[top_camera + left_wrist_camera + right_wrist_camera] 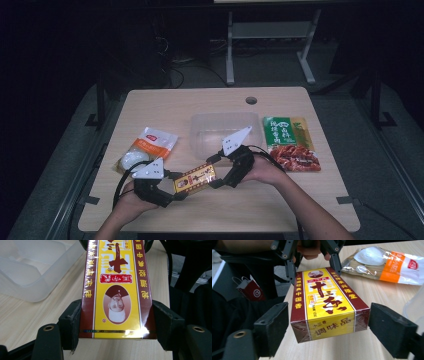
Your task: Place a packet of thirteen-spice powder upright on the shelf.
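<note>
A yellow and maroon box [195, 178] with Chinese lettering hangs just above the table's front middle, between my two grippers. My left gripper [176, 186] is shut on its left end; in the left gripper view both jaws press the sides of the box [116, 290]. My right gripper [216, 176] is open around the other end. In the right gripper view its jaws flank the box [327, 302] closely, with a thin gap at the left jaw.
A clear plastic container [200, 120] stands just behind the box at mid table. An orange and white food packet [150, 145] lies at the left, a green and red packet [290, 142] at the right. A round hole [251, 100] marks the table's far edge.
</note>
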`<state>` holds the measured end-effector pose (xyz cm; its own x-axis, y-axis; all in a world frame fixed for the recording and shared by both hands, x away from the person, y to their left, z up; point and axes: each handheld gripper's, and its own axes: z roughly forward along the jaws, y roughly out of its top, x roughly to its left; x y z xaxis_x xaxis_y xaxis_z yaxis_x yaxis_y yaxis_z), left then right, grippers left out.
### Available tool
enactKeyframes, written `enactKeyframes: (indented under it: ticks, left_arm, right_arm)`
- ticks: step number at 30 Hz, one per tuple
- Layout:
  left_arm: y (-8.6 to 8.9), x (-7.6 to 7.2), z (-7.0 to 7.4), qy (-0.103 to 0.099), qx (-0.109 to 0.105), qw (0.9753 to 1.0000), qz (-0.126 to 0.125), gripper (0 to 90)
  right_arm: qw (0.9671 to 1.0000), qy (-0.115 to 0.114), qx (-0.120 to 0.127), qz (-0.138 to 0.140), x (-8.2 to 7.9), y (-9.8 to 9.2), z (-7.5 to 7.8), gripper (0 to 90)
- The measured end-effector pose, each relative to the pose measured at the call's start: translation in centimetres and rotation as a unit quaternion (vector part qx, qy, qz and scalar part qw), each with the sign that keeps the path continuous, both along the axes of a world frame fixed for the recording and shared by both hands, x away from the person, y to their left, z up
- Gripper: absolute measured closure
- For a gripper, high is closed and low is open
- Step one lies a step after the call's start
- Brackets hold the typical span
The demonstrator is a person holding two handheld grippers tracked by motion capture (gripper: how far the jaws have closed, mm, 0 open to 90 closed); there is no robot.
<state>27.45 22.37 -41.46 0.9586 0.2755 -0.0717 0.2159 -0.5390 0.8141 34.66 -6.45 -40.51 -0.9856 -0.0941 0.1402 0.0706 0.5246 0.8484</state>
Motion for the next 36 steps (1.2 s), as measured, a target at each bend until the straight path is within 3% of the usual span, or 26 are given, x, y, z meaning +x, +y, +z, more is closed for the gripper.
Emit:
enactKeyframes:
  ticks: [8,17,28,32,36]
  left_arm:
    - [-0.1,-0.1,0.1,-0.001,-0.004,1.0,-0.007,32.3]
    - [0.0,0.0,-0.1,0.004,-0.008,0.9997,-0.021,32.2]
    - [0.1,0.2,-0.6,0.013,-0.008,0.999,-0.042,31.7]
    - [0.1,0.2,-0.8,0.012,-0.006,0.9994,-0.031,29.8]
    - [0.9,0.3,-1.0,0.018,0.003,0.9998,-0.01,20.3]
  right_arm:
    - [0.9999,-0.001,0.009,0.012,-0.3,-0.1,-0.1,26.2]
    - [0.9996,-0.01,0.011,0.025,-0.5,-0.2,0.0,29.0]
    - [0.9992,-0.025,-0.009,0.029,-1.2,-0.1,0.0,32.1]
    - [0.9993,-0.026,-0.012,0.026,-1.3,-0.1,0.1,32.1]
    - [0.9994,-0.025,-0.016,0.015,-1.2,-0.5,0.2,32.2]
